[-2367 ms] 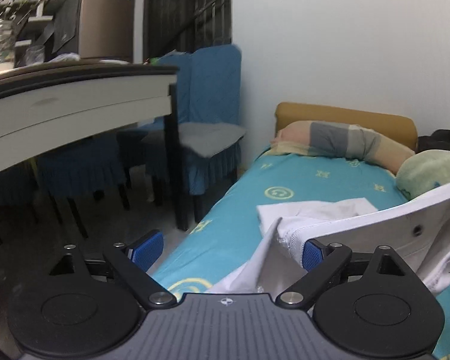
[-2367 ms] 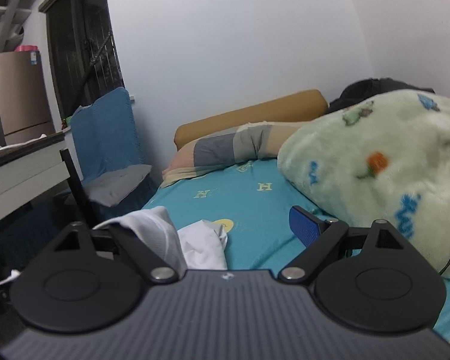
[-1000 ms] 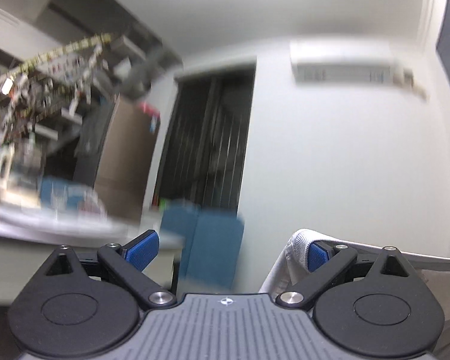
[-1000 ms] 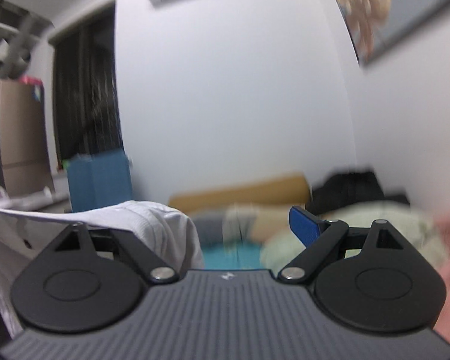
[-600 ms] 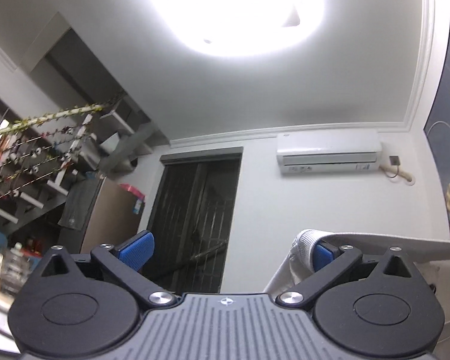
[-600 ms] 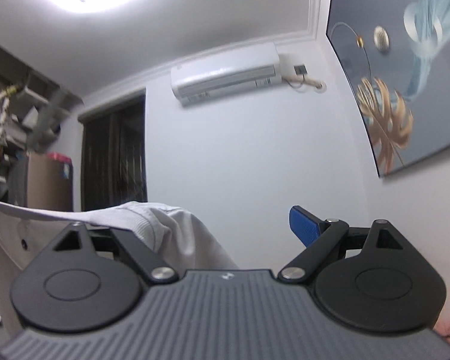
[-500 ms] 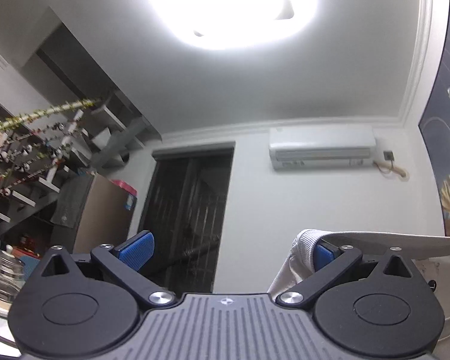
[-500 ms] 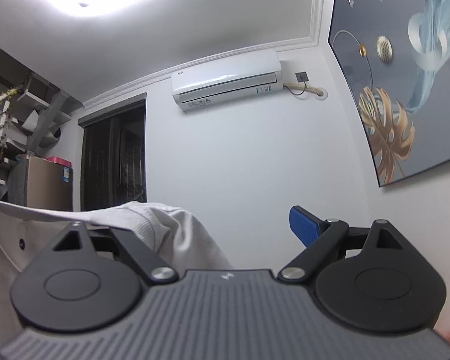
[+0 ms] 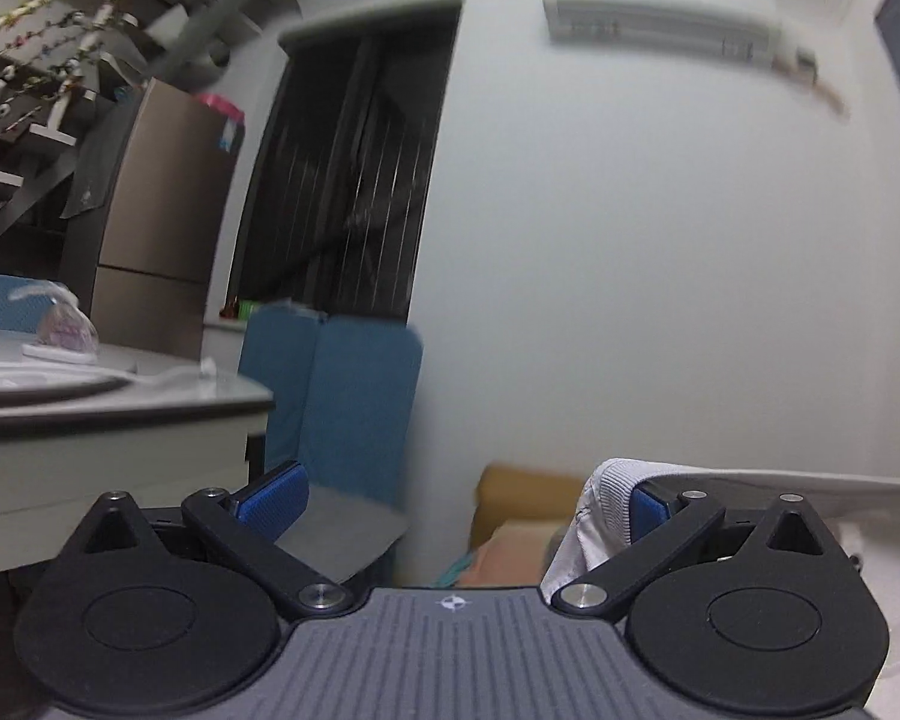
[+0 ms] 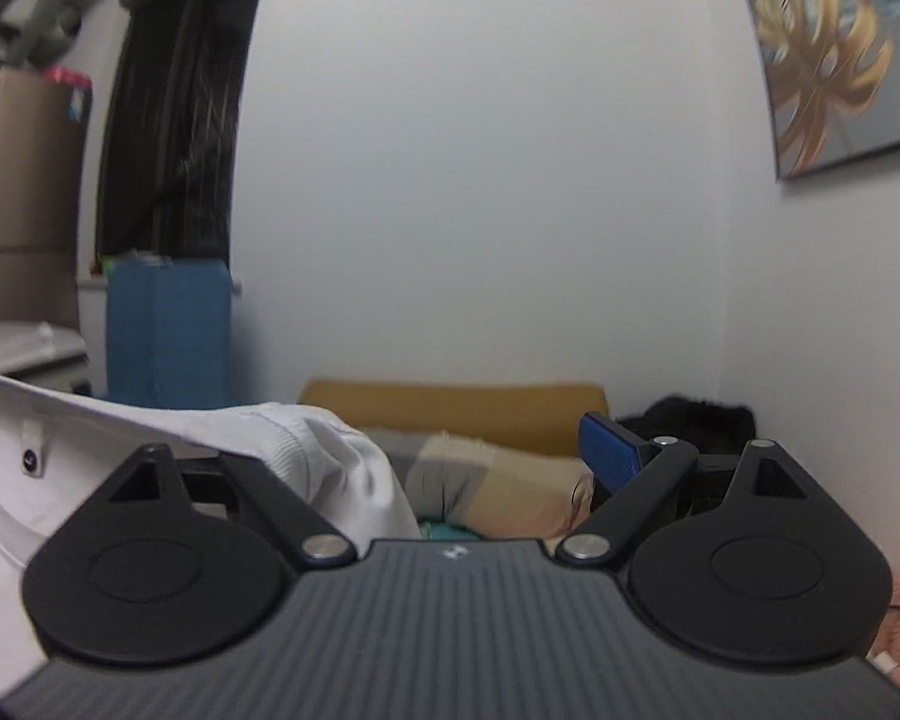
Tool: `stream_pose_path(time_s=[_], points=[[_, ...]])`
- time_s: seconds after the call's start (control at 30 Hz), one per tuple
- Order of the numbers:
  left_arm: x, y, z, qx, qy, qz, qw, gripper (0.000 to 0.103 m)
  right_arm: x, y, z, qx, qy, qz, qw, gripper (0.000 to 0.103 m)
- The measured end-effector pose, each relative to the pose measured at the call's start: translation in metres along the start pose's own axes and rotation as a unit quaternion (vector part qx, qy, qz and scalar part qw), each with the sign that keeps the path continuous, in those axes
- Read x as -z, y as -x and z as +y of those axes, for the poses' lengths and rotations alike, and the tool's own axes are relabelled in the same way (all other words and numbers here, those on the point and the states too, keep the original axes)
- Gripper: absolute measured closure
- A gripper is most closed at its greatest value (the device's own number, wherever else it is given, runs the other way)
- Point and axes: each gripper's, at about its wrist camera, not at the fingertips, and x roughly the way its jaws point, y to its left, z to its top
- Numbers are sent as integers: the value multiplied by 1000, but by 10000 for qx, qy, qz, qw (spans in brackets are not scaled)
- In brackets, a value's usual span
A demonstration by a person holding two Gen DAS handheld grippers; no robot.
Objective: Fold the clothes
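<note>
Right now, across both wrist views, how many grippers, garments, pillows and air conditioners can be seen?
Grippers: 2, the left gripper and the right gripper, both open
white garment: 1, hung over one finger of each gripper
pillow: 1
air conditioner: 1
Total: 5

A blue covered chair (image 9: 354, 402) stands beside a grey table (image 9: 108, 414), a fridge (image 9: 156, 222) behind, an air conditioner (image 9: 666, 30) above, and a striped pillow (image 10: 486, 474) against the headboard (image 10: 450, 405).
</note>
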Motion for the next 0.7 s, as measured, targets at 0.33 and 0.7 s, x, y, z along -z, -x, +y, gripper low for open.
stream_pose_path(time_s=[0.33,0.7], points=[[202,-309,-5,-350,-302,1545,9869,0,198,-301,49,235,-50,1077,9939,14],[322,-397,-1,369,-485,4124,9090,0,301,-410,63,-249,-125,3283,9442,14]])
